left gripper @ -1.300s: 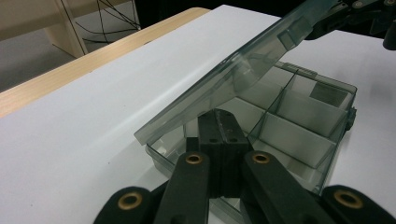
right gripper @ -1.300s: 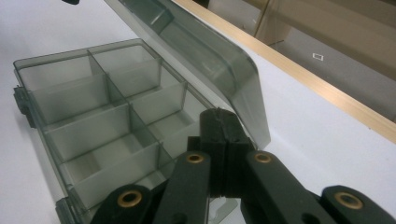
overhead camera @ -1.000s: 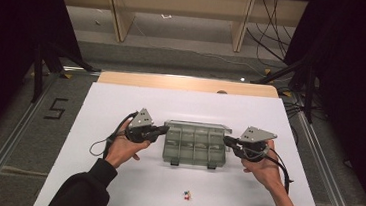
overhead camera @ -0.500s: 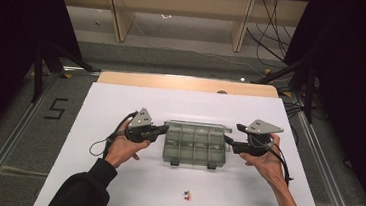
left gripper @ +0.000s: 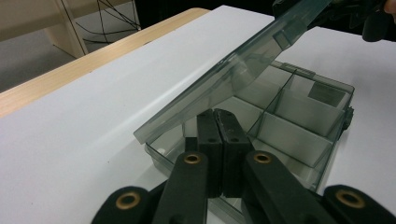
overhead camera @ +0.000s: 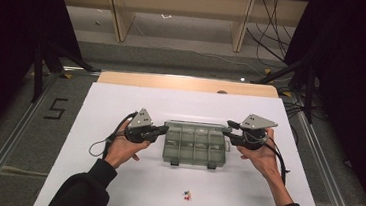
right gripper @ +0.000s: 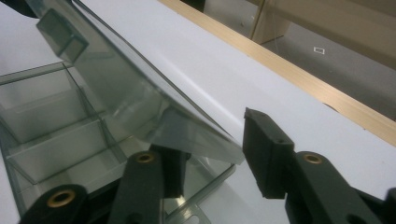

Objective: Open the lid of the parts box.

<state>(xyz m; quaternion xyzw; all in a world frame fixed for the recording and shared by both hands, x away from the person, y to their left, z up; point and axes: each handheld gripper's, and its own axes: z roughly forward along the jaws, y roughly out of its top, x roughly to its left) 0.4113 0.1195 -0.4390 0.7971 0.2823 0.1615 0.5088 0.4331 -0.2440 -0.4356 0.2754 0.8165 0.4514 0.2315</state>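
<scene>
Two tongs at work on one clear plastic compartment box (overhead camera: 195, 145), sitting mid-bench on the white bench (overhead camera: 113, 192). Left tongs (overhead camera: 161, 129) at the box's 9 o'clock end, pressed together, tips poked just inside the end wall under the raised lid (left gripper: 243, 70) in the left gripper view; whether anything is pinched between them, cannot tell. Right tongs (overhead camera: 229, 132) at the 3 o'clock end, just been closing, yet spread for now. Seen in the right gripper view: one pad under the lid's corner, the other standing clear beside its edge, lid corner (right gripper: 196, 133) between them, not squeezed. Lid tilted up and open, hinged along the 12 o'clock long side, front edge lifted off the base. Dividers (left gripper: 299, 109) showing inside, compartments looking bare. Two latches (overhead camera: 192, 163) hanging loose along the 6 o'clock edge in the high view. Tiny coloured bits (overhead camera: 186, 195) lying on the bench at 6 o'clock from the box, well apart from it. Wooden strip (overhead camera: 187, 84) running along the bench's 12 o'clock edge.
</scene>
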